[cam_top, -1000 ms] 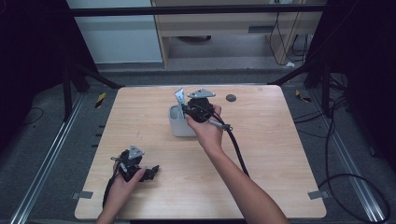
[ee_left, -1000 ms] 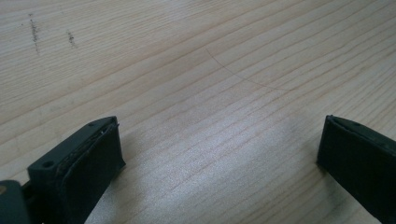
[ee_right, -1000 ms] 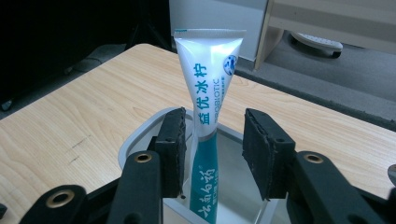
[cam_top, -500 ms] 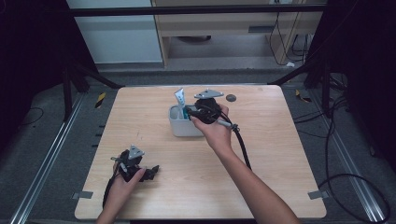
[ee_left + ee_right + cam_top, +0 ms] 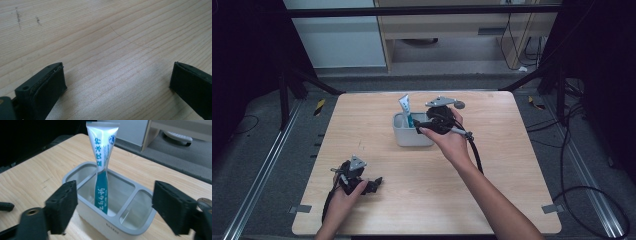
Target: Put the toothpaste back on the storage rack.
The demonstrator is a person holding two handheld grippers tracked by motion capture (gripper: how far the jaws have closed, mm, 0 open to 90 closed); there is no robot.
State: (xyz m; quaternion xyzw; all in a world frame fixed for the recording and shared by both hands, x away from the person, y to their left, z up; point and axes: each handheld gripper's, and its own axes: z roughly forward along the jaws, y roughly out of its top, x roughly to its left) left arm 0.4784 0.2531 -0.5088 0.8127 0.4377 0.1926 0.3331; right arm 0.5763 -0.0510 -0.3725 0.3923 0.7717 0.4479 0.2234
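Observation:
A white and teal toothpaste tube (image 5: 406,107) (image 5: 102,170) stands upright, crimped end up, in the larger compartment of a grey holder (image 5: 412,137) (image 5: 140,225) at the table's middle back. Just to the holder's right is my right gripper (image 5: 421,128) (image 5: 116,197), its jaws pointing at the holder. They have just been opening and now stand wide, clear of the tube, with nothing pressed between them. My left gripper (image 5: 374,184) (image 5: 117,82) rests on the bare wood near the front left corner, open and empty.
A small dark disc (image 5: 458,105) lies on the wooden table (image 5: 512,200) behind the right hand. The right gripper's cable (image 5: 474,155) trails along the forearm. The holder's smaller compartment (image 5: 135,205) is empty. Black frame posts stand beyond the table's back corners.
The right gripper has let go of the tube and drawn back to the right, away from the holder. The tube stays standing in it. The left gripper has not moved.

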